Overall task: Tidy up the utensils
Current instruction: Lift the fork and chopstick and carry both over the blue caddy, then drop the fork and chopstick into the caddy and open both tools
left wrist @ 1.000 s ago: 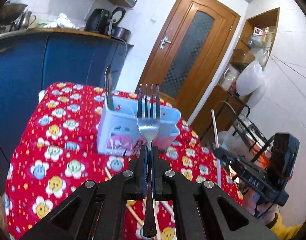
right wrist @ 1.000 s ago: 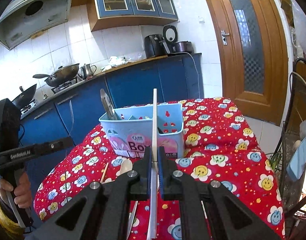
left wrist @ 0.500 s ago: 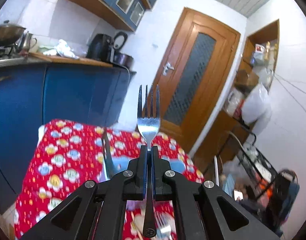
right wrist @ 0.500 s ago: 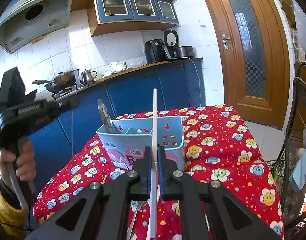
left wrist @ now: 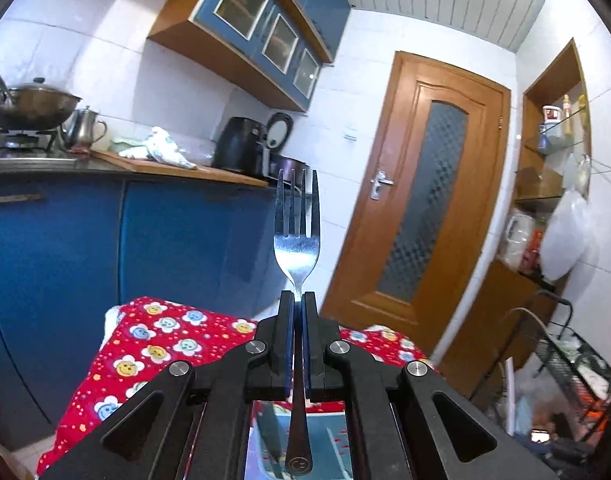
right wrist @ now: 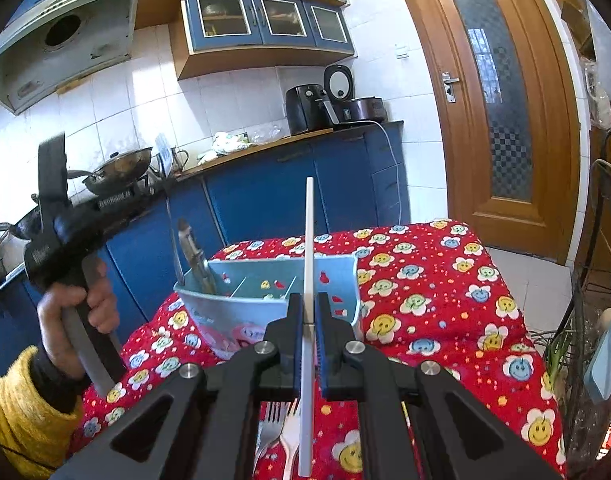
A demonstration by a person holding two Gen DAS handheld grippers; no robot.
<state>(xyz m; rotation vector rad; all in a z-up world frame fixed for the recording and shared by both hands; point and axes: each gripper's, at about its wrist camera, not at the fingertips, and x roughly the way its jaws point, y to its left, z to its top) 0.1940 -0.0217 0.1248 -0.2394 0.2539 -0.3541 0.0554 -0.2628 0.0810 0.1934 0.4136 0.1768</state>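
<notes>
Left wrist view: the left tool point(left wrist: 297, 300) pinches a steel fork point(left wrist: 296, 236) by its neck, tines up, above the blue caddy point(left wrist: 329, 444). If the handle tilts, it could snag a divider.

Right wrist view: the right tool point(right wrist: 309, 312) pinches a white chopstick point(right wrist: 308, 248) upright, just before the caddy on the red surface point(right wrist: 433, 280); its thin shaft may slip.

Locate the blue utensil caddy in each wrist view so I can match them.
Left wrist: blue utensil caddy at bottom centre, glimpsed behind the tongs.
Right wrist: caddy centre-left on the red tablecloth.
Shared landmark: the black air fryer on the counter.
</notes>
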